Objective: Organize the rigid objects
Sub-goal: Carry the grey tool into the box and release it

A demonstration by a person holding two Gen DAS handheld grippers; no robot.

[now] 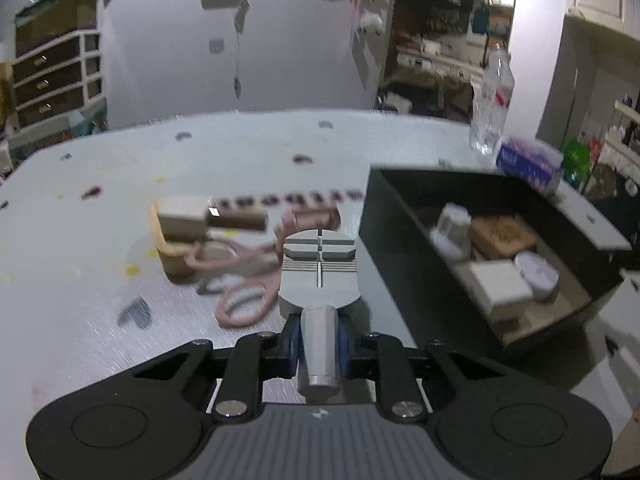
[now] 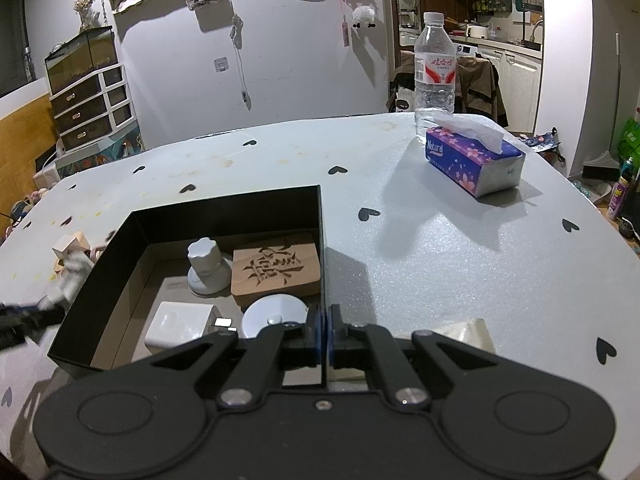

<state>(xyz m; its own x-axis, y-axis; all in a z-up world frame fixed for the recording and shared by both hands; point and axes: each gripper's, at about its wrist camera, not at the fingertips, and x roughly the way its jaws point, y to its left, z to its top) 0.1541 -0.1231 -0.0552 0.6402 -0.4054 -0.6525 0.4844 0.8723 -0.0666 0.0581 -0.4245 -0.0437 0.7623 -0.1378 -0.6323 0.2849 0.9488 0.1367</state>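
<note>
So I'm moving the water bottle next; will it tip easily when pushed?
Probably. The bottle stands tall on a narrow base and looks mostly empty, so likely light. Its thin clear plastic may flex under the tongs.

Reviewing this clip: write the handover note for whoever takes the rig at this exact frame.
Left gripper: shut on the grey tool by its handle, held over the table.
Right gripper: shut on the black box wall.
In the box: carved wooden block, white knob, white cube, round white disc.
Left on the table: pink scissors, brown stick and the blocks under it.
Next, probably: the tool into the box.
</note>
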